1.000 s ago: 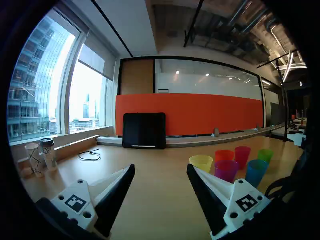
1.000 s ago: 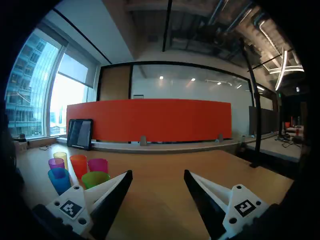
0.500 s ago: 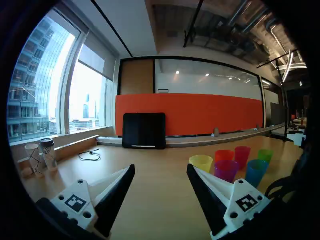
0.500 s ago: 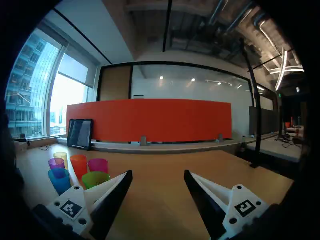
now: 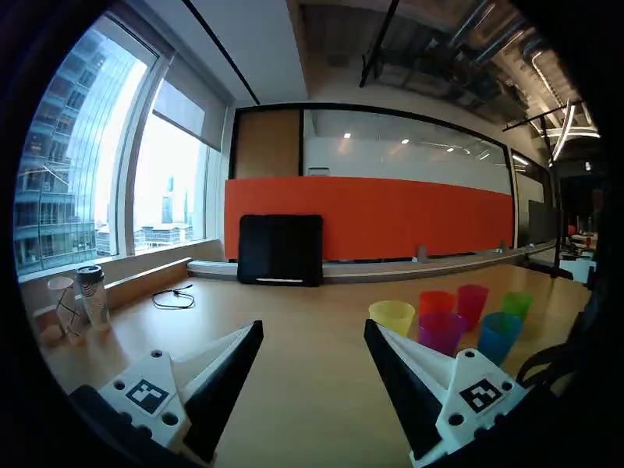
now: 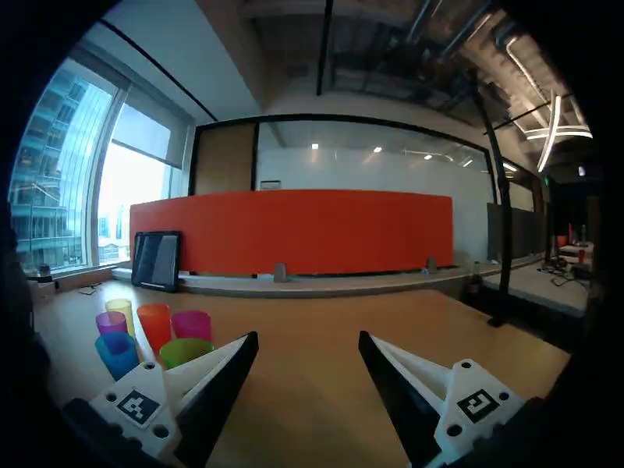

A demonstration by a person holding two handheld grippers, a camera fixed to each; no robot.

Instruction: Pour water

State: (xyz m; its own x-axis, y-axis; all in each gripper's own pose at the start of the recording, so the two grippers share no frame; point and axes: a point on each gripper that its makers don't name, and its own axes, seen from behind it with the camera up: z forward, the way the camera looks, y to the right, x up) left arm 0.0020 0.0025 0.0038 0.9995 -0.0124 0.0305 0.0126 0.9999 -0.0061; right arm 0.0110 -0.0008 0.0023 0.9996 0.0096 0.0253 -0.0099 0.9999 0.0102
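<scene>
Several coloured plastic cups stand in a cluster on the wooden table (image 5: 312, 374). In the left gripper view they are at the right: yellow cup (image 5: 391, 317), orange cup (image 5: 437, 303), pink cup (image 5: 472, 303), green cup (image 5: 517, 303), purple cup (image 5: 441, 331), blue cup (image 5: 498, 334). My left gripper (image 5: 312, 331) is open and holds nothing, left of the cups. In the right gripper view the cluster is at the left: blue cup (image 6: 117, 352), green cup (image 6: 186, 351), orange cup (image 6: 154, 323). My right gripper (image 6: 308, 343) is open and holds nothing, right of the cups.
A black tablet (image 5: 280, 249) leans against the orange partition (image 5: 374, 214) at the table's far edge. A lidded paper cup (image 5: 92, 295) and a clear cup (image 5: 62, 304) stand by the window ledge at the left. A black cable (image 5: 173, 296) lies nearby.
Both views have tilted slightly, so the scene sits a little lower or higher in frame. The cups have not moved and both grippers stay open.
</scene>
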